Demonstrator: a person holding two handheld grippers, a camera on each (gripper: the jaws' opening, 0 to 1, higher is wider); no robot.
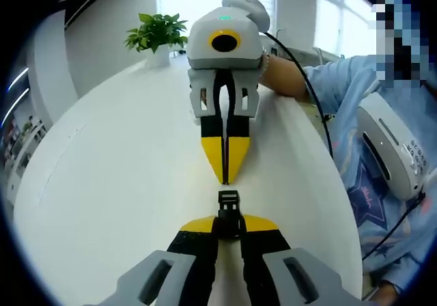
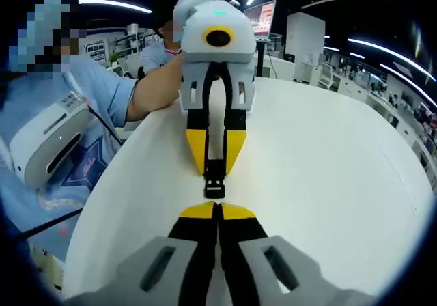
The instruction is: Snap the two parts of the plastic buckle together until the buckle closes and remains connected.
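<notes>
Tiny black plastic buckle part (image 1: 229, 210) pinched in the left gripper (image 1: 229, 225), poking out just past its yellow tips toward the right gripper (image 1: 225, 176), which sits straight ahead with jaws pressed together, whether on the mating half or on nothing can't be told. Same story from the right gripper view: buckle part (image 2: 214, 180) held by the left gripper (image 2: 215, 171) just ahead of the right gripper (image 2: 218, 212) tips, all low over the white table (image 2: 328, 156). Looks light, stiff and a bit slick, so probably best gripped on the flat sides behind the latch end, squared up, with a firm straight push or it may twist out.
</notes>
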